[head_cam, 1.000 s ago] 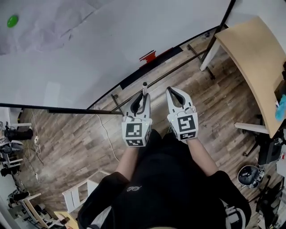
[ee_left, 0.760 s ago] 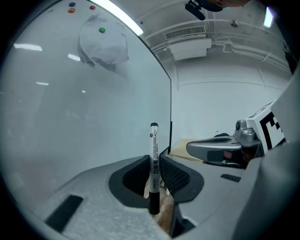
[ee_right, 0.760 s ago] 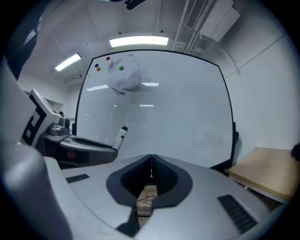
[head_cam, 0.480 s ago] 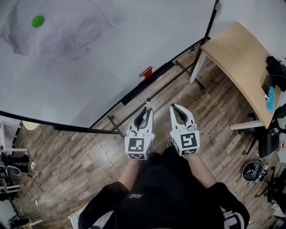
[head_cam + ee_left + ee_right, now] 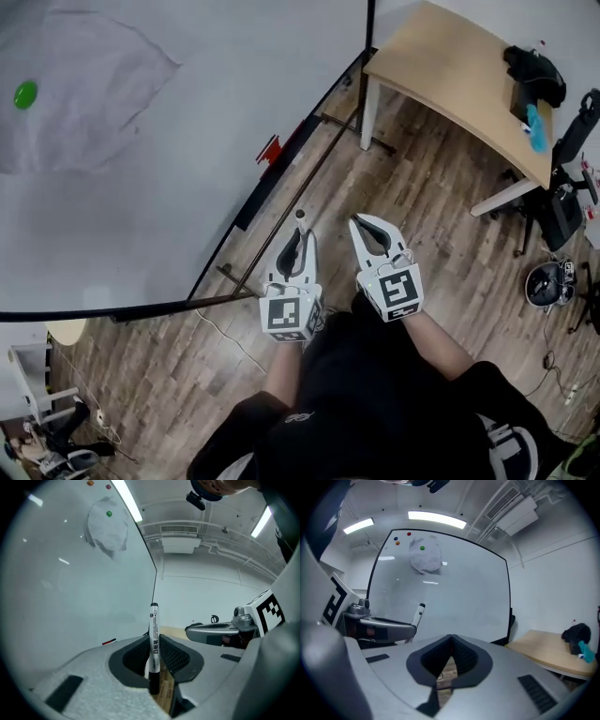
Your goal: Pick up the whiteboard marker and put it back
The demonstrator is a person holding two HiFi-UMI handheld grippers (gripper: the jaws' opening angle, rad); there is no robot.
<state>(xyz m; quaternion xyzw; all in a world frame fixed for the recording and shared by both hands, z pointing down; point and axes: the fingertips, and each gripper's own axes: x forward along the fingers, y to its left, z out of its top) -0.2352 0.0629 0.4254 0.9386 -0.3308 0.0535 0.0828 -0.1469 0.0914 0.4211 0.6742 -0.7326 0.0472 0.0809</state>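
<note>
Office or lab workroom. Fittings: large whiteboard (image 5: 122, 187) on a black floor stand (image 5: 281, 202); wood-plank floor (image 5: 441, 216); curved wooden counter (image 5: 450, 75) on white legs; strip lights (image 5: 436, 518) and an air vent (image 5: 178, 528) in the ceiling; loose cable (image 5: 220, 323) on the floor.

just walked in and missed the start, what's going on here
A person stands beside a whiteboard with a gripper in each hand. The left tongs are closed on the whiteboard marker, which sticks out past their tips. The right tongs are shut with nothing in them, held alongside. The marker is not yet put back anywhere; both tongs are in the air above the wood floor.
</note>
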